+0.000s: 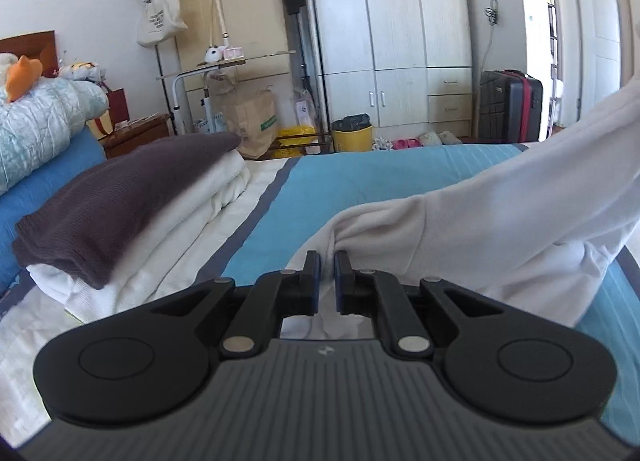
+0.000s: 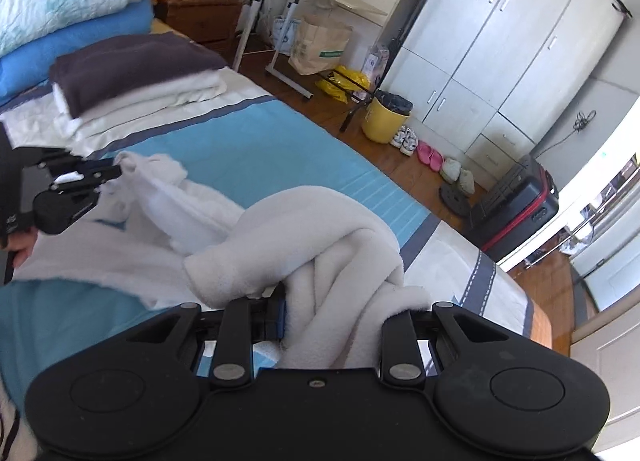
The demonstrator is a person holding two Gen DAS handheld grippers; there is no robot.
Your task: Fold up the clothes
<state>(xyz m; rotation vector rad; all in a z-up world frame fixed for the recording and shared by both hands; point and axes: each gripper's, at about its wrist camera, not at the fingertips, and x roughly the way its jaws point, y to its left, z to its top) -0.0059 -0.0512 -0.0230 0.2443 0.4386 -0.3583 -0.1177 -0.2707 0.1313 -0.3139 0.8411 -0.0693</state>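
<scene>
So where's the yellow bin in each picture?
Left wrist view: the yellow bin sits on the floor just past the bed's far edge, a little right of centre, before the wardrobe.
Right wrist view: the same bin is upper centre-right, on the wood floor beside the bed.
Shared landmark: the dark suitcase with a red stripe stands to the right of it in both.
</scene>
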